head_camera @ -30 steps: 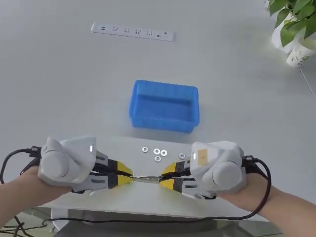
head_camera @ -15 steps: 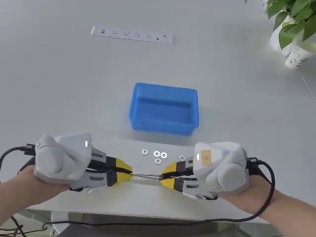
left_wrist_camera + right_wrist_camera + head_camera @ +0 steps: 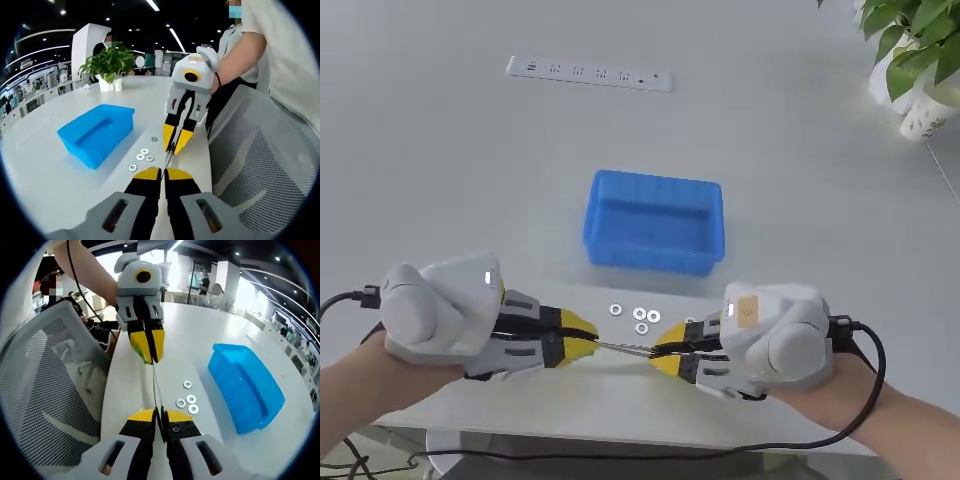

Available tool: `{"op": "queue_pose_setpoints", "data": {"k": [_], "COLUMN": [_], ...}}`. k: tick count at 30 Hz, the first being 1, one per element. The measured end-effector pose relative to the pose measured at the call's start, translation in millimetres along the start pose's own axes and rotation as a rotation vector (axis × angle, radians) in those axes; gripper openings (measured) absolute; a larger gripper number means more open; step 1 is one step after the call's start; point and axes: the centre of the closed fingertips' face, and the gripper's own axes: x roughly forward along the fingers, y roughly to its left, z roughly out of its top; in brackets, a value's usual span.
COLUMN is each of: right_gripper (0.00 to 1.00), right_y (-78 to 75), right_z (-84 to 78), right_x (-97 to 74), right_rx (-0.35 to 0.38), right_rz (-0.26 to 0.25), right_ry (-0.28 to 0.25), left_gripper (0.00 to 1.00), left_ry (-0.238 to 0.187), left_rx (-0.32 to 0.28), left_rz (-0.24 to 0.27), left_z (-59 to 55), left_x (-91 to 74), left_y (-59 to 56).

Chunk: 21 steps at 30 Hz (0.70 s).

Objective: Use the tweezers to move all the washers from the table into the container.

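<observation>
At near left of the table (image 3: pixel 440 180): left gripper (image 3: pixel 588 340), held in a hand, pointing rightward. Its yellow jaws are pressed together on one end of the tweezers (image 3: pixel 620 346).

Far side of the table, left of centre: white power strip (image 3: pixel 590 73), lying flat.

Centre, near edge: the tweezers span the gap between the two grippers as a thin metal bar, roughly level. In both gripper views they run straight from that view's own jaws into the opposite gripper's jaws. Cannot tell whether they touch the tabletop.

Just beyond the tweezers: five washers (image 3: pixel 639 315) flat on the table. Four form a loose cluster; the fifth sits apart to the right, near the right gripper's jaws.

Beyond the washers: blue container (image 3: pixel 655 258), open top, standing upright. All five washers lie outside it, on its near side.

Near right: right gripper (image 3: pixel 658 352), in the other hand, pointing leftward. Jaws closed down on the other end of the tweezers.

Far right corner: green plant (image 3: pixel 905 45) in a white pot.
</observation>
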Motion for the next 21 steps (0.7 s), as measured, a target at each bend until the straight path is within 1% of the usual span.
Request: {"op": "queue_pose_setpoints", "data": {"k": [2,4,5,6,7,8,9,10,12,15,17,18,20,21], "right_gripper": [0.08,0.08,0.07,0.07,0.07,0.07,0.07,0.07,0.07,0.07,0.07,0.07,0.07,0.07], "right_y": [-0.2,0.9,2.0,0.6,-0.2,-4.0,-4.1,-3.8,-3.8,-3.9,-5.5,-5.8,-6.4,-6.1], "right_z": [-0.5,-0.6,-0.2,2.0,3.1,4.8,6.7,7.6,7.6,8.2,9.4,10.3,11.1,11.5], "right_x": [-0.4,-0.5,-0.6,-0.5,-1.0,-1.8,-2.4,-3.5,-4.6,-6.1,-7.3,-8.2,-8.6,-8.6], "right_rx": [0.006,0.009,0.010,0.038,0.029,0.041,0.063,0.084,0.061,0.065,0.074,0.079,0.083,0.087], "right_rz": [-0.002,-0.001,0.000,-0.016,-0.017,-0.039,-0.039,-0.036,-0.044,-0.044,-0.050,-0.053,-0.057,-0.057], "right_ry": [-0.003,-0.005,-0.007,-0.020,-0.024,-0.034,-0.047,-0.056,-0.048,-0.052,-0.059,-0.063,-0.069,-0.070], "left_gripper": [0.06,0.05,0.04,0.03,0.03,0.03,0.03,0.04,0.04,0.04,0.04,0.04,0.04,0.04], "left_ry": [-0.009,-0.026,-0.041,-0.060,-0.069,-0.068,-0.067,-0.061,-0.048,-0.036,-0.022,-0.006,0.011,0.017], "left_rx": [-0.001,0.001,-0.003,-0.016,-0.015,-0.011,-0.008,-0.004,0.003,-0.001,-0.015,-0.025,-0.036,-0.038], "left_rz": [0.000,0.008,0.014,0.017,0.023,0.023,0.022,0.020,0.014,0.006,-0.001,-0.005,-0.009,-0.009], "left_z": [3.5,10.2,15.1,19.8,23.0,24.4,24.2,23.1,20.0,15.0,7.4,1.0,-7.1,-8.9], "left_x": [-0.2,-1.1,-2.2,-2.4,-2.4,-1.9,-1.1,-0.1,0.5,-0.3,-0.3,0.1,1.1,1.4], "left_y": [-0.3,0.1,0.2,1.1,2.2,1.8,1.6,0.8,-1.6,-5.9,-9.7,-12.1,-14.9,-15.4]}}
